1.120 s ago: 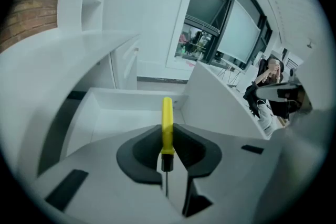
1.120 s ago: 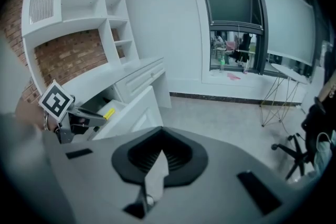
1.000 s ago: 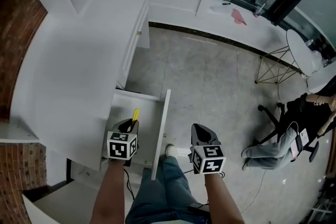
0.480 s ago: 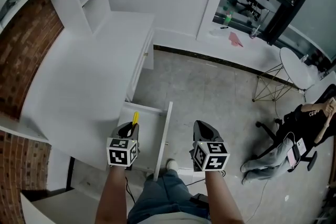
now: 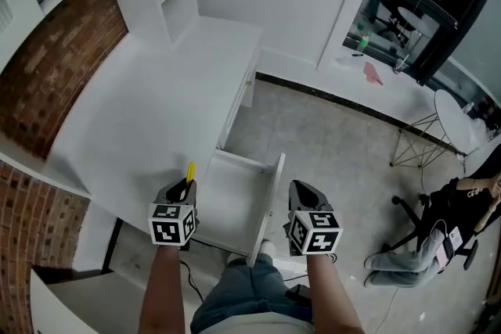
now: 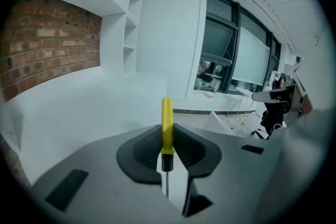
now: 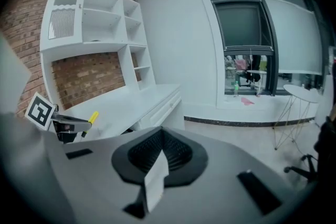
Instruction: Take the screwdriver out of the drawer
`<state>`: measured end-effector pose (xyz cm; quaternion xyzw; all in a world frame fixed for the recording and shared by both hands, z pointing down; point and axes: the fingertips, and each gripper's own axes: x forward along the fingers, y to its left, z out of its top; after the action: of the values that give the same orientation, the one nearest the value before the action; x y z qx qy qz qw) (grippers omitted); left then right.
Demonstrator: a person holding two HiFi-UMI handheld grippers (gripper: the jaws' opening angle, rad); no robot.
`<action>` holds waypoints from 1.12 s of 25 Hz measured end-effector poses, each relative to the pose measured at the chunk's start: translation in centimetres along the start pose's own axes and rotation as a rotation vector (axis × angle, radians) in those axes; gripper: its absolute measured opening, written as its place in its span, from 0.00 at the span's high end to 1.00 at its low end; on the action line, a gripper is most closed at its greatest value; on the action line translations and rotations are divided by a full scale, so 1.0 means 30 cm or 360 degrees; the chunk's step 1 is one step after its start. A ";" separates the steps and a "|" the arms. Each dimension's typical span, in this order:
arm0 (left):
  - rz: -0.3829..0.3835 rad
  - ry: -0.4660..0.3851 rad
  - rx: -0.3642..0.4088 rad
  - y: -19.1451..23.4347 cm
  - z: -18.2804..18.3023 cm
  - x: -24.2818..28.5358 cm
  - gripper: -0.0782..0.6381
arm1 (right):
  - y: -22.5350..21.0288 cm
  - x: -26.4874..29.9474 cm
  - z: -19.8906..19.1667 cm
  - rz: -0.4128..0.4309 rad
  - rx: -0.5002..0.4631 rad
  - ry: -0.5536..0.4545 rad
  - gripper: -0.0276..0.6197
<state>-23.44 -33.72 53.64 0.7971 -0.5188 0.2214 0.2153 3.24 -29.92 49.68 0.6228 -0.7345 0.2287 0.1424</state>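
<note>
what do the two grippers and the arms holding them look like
Both the left gripper and right gripper are grey shells with black ribbed lining, each carrying a white cube printed with black square markers. The forearms are bare, no sleeves; blue jeans below.

From where I sit, my left gripper (image 5: 184, 188) and right gripper (image 5: 301, 190) are matching dark grey shells, each with a white cube (image 5: 172, 223) at the back printed with black square markers. Up close the shells are smooth grey with small black rectangular slots, and the jaws carry black ribbed pads (image 7: 176, 152) set in a rounded black recess. A thin black cable (image 5: 190, 278) hangs from the left one. The person wears blue jeans (image 5: 235, 289) and a white shoe (image 5: 268, 246)
</note>
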 end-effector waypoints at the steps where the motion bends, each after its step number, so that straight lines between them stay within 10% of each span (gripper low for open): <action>1: 0.0028 -0.0003 -0.0018 0.035 -0.007 -0.017 0.79 | 0.027 0.007 -0.002 0.0025 -0.0024 0.0008 0.94; 28: 0.0356 0.0242 -0.0081 0.409 -0.202 0.059 0.78 | 0.257 0.129 -0.124 0.0219 -0.0315 0.0237 0.94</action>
<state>-34.91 -36.06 60.94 0.7096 -0.5920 0.2906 0.2480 -5.32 -30.39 53.55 0.5353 -0.7818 0.2099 0.2414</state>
